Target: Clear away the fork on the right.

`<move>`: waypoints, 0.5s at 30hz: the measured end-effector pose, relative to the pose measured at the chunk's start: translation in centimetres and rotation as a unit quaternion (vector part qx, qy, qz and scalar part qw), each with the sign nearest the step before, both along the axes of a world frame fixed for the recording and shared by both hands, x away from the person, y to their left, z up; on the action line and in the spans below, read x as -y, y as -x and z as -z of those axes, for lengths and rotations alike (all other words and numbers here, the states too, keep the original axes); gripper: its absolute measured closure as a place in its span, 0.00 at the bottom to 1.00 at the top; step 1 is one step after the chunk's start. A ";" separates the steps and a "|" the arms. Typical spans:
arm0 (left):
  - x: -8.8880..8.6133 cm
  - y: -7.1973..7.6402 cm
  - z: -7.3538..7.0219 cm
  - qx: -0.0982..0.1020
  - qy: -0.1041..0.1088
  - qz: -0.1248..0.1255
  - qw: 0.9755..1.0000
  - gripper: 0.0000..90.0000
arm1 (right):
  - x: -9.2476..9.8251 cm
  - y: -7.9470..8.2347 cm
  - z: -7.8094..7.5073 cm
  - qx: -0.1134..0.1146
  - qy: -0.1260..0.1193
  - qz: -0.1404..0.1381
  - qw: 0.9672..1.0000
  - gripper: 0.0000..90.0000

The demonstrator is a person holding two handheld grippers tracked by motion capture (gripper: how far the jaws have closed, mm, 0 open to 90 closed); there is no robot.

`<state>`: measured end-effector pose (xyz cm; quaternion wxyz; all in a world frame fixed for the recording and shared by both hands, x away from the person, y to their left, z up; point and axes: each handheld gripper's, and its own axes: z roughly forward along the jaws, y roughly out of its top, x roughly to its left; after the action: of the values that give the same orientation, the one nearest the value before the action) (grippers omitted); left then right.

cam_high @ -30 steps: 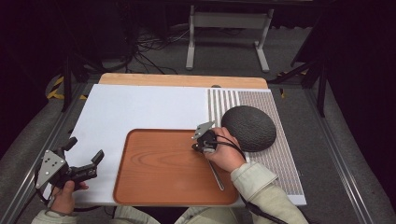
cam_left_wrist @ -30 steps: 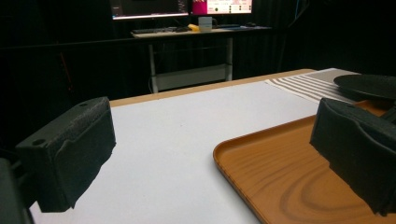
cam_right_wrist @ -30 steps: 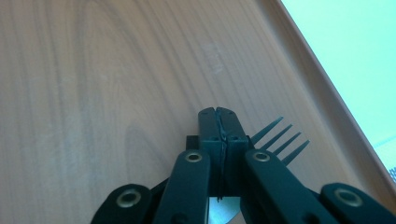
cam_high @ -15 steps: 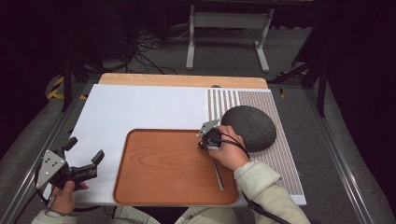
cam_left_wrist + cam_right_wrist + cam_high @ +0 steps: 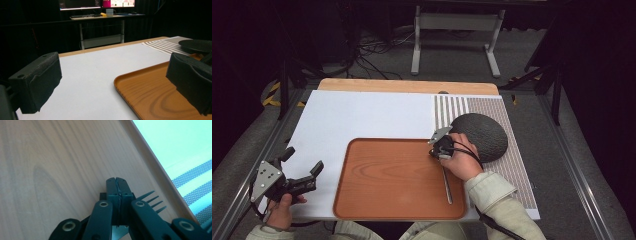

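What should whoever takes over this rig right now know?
Left tool: open, empty, left of the tray.
Right tool: shut, tips low over the tray's right side, by the fork's tines; whether it pinches the fork is unclear.
Plate: on the striped mat, right of the tray.
Done: fork lies on the tray.
Left: probably let go and withdraw the right tool.

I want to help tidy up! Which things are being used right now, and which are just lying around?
Being used:
- right gripper, its fingers shut on the fork
- wooden tray, under the fork

Just lying about:
- dark plate
- striped mat
- white board
- left gripper, open and holding nothing
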<state>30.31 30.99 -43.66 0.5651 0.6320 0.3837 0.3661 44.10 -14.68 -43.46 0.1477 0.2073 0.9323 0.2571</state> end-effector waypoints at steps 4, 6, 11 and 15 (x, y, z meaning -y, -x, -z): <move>0.0 0.0 0.0 0.000 -0.001 0.000 1.000 0.01 | 0.5 -0.1 0.0 0.000 0.001 0.009 1.000 1.00; 0.0 0.0 0.0 0.001 0.000 0.000 1.000 0.01 | 0.7 -0.2 0.0 0.000 -0.002 0.014 1.000 1.00; -0.1 0.0 0.0 0.000 -0.001 0.000 1.000 0.01 | 1.0 -0.3 -0.1 0.000 -0.002 0.015 1.000 1.00; -0.1 0.1 0.0 -0.001 -0.001 -0.001 1.000 0.01 | 1.1 -0.3 -0.2 -0.003 -0.001 0.021 1.000 1.00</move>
<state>30.23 31.09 -43.69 0.5642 0.6324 0.3841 0.3662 44.44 -15.73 -43.29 0.1502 0.2273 0.9278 0.2548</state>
